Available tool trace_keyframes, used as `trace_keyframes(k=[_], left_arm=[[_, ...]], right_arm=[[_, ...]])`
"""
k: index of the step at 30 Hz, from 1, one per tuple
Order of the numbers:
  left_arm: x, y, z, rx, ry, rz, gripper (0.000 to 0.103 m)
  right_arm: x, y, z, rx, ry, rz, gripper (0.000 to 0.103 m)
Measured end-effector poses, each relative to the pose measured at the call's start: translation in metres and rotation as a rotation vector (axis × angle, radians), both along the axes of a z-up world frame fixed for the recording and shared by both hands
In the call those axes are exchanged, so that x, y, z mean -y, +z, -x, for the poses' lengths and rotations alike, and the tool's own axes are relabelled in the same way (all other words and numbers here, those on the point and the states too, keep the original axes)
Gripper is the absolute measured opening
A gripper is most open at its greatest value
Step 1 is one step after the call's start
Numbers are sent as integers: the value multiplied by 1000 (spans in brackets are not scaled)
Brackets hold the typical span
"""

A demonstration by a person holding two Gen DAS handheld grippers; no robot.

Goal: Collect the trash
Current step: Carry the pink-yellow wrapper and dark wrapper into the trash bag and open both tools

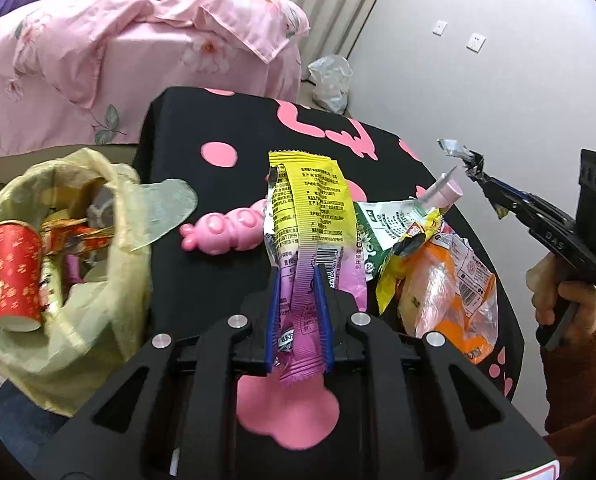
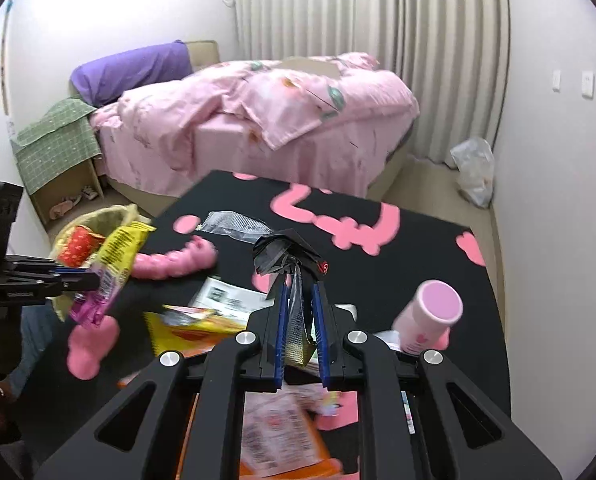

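The left gripper (image 1: 298,280) pinches the yellow wrapper (image 1: 309,200) by its purple end, lifted off the table (image 1: 186,120) beside the bag (image 1: 58,272), likely for dropping in. The right gripper (image 2: 299,292) is clamped on black foil (image 2: 286,252), held clear above the remaining litter.

The walls (image 2: 557,200) are plain white. A bed (image 2: 258,128) with a pink quilt stands before long pale curtains (image 2: 377,20). A purple pillow (image 2: 134,68) lies at its head. The floor (image 2: 429,184) is beige.
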State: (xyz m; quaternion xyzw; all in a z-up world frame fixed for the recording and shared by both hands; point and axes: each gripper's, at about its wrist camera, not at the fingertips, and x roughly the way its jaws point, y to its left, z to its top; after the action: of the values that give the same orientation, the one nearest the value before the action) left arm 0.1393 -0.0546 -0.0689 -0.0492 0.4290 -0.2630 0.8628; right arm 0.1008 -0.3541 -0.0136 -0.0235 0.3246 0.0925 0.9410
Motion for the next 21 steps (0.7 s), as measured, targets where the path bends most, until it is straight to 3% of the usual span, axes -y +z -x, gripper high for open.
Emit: trace_keyframes(k=[11,21], left_arm=[[-53,17,36,62,92,12,16],[-145,34,38,118,317,17,16]], right_arm=[[-65,24,31,52,111,17,14],[-122,44,26,90,226,16,14]])
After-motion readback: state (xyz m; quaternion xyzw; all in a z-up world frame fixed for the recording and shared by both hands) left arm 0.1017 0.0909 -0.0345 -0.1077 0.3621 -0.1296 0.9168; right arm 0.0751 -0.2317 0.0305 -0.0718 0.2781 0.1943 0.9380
